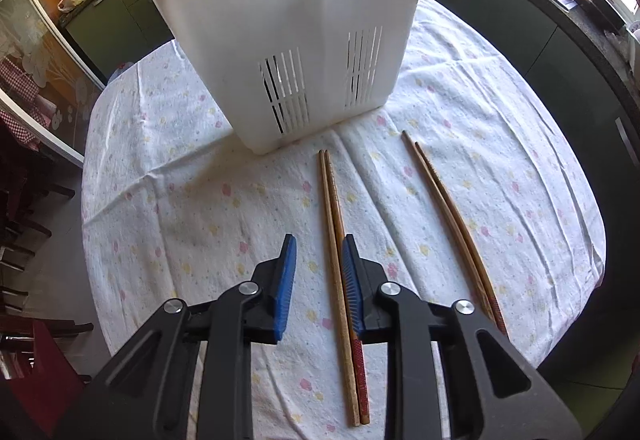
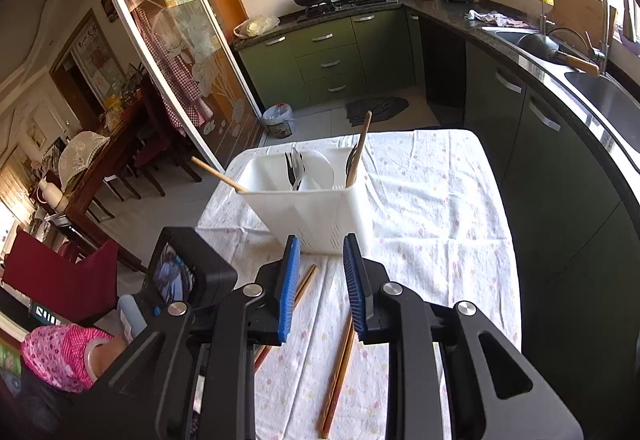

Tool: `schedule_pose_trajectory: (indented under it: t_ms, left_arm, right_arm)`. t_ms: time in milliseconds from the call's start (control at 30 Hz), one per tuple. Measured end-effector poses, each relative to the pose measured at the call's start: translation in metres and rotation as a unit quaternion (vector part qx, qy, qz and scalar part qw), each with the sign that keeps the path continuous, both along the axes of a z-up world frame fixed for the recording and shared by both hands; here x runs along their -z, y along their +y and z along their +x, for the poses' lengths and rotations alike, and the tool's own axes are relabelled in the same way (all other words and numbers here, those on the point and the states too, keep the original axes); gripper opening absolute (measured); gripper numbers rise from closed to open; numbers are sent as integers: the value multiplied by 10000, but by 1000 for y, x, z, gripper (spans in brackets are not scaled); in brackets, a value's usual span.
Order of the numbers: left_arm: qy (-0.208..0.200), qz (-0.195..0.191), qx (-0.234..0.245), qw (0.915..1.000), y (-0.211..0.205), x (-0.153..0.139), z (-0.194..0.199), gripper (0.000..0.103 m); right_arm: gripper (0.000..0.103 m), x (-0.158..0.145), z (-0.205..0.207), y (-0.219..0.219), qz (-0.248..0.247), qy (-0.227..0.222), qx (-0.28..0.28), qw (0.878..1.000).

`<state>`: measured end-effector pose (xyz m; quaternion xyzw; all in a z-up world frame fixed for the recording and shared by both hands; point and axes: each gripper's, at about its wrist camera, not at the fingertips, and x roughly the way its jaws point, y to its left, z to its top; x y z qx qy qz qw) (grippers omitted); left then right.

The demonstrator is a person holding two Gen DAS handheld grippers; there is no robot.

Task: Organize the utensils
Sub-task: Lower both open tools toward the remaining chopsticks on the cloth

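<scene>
A white slotted utensil caddy (image 1: 292,40) stands on the flowered tablecloth; it also shows in the right wrist view (image 2: 312,208), holding forks, a spoon and wooden-handled utensils. Two pairs of wooden chopsticks lie in front of it. My left gripper (image 1: 319,252) is open, low over the cloth, with the left pair (image 1: 338,264) between its fingers near the right pad. The other pair (image 1: 452,224) lies to the right. My right gripper (image 2: 320,252) is open and empty, held above the table over the chopsticks (image 2: 340,368).
The small table (image 2: 440,200) has cloth-covered edges close by on all sides. Green kitchen cabinets (image 2: 328,56) and a counter with sinks (image 2: 592,88) run behind and to the right. Chairs and a dining table (image 2: 100,168) stand to the left.
</scene>
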<state>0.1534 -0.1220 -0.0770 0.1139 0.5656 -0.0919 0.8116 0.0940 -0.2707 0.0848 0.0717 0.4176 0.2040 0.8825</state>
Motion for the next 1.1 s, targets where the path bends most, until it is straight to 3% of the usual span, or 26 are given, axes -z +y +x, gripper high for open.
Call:
schedule_pose_trajectory:
  t_ms: [300, 600, 733, 800, 1100]
  left_arm:
    - [558, 123, -89, 9983, -3, 28, 9, 16]
    - [700, 164, 6, 9974, -6, 39, 15, 16]
    - [842, 375, 76, 9957, -11, 45, 18, 17]
    - [937, 458, 113, 9945, -11, 46, 18, 17]
    - [1067, 465, -55, 9932, 21, 47, 12, 12]
  right_arm:
    - [23, 25, -13, -17, 186, 363, -141, 9991]
    - [23, 35, -9, -14, 205, 591, -195, 9978]
    - [25, 42, -6, -8, 71, 714, -243, 9971]
    - [30, 51, -3, -1, -71, 899, -310, 9954]
    - [27, 140, 33, 41, -612, 2263, -568, 9705]
